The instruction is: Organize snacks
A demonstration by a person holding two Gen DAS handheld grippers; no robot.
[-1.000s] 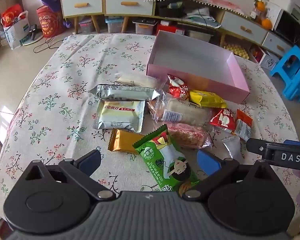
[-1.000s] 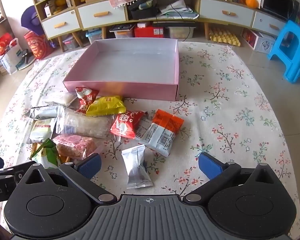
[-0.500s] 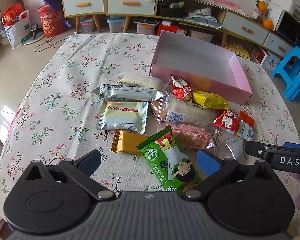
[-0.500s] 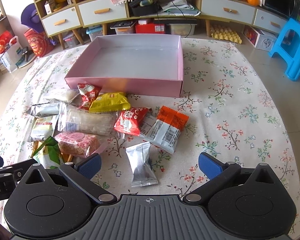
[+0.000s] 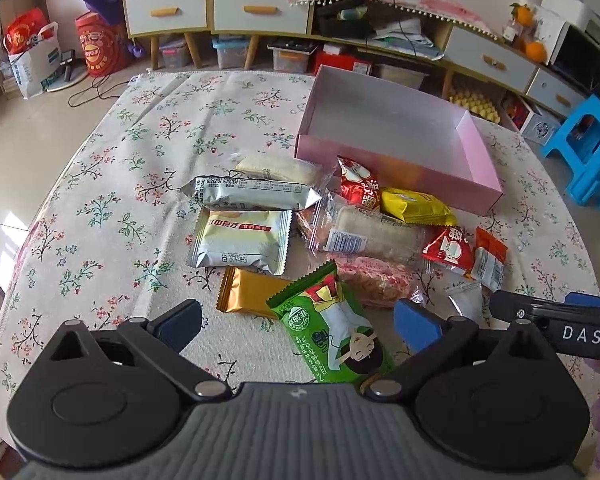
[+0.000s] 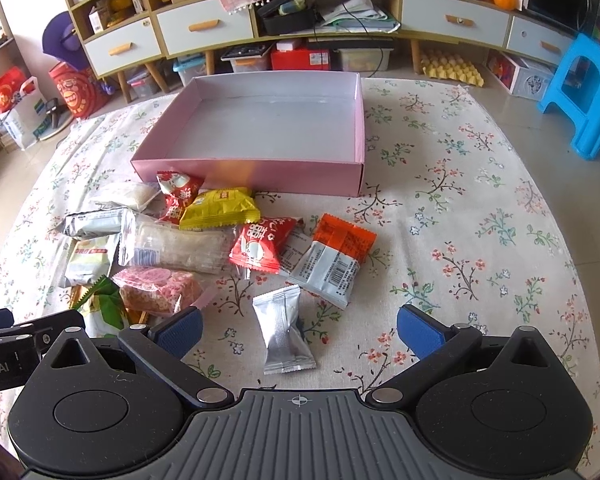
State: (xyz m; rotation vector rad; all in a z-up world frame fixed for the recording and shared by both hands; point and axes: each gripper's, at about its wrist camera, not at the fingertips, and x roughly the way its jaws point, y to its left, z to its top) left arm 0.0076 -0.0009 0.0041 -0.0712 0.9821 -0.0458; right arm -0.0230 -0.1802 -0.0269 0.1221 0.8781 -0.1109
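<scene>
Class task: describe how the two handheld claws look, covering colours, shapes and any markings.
Both claws, left and right, share one build: a grey ribbed body, two black round-lobed housings with silver pivot pins, black linkage arms, and blue textured pads. Seen from the left camera, the right claw's side carries white lettering "DAS".

snack packets: 12 | pink box: 1 | blue stool: 1

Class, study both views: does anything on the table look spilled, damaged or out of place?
Nothing looks spilled or torn. The oddity is the disorder: the pink box is empty, while the snacks lie in a loose overlapping heap on the cloth in front of it. The yellow packet overlaps its neighbours, and the silver packet lies apart, nearest the right gripper.
</scene>
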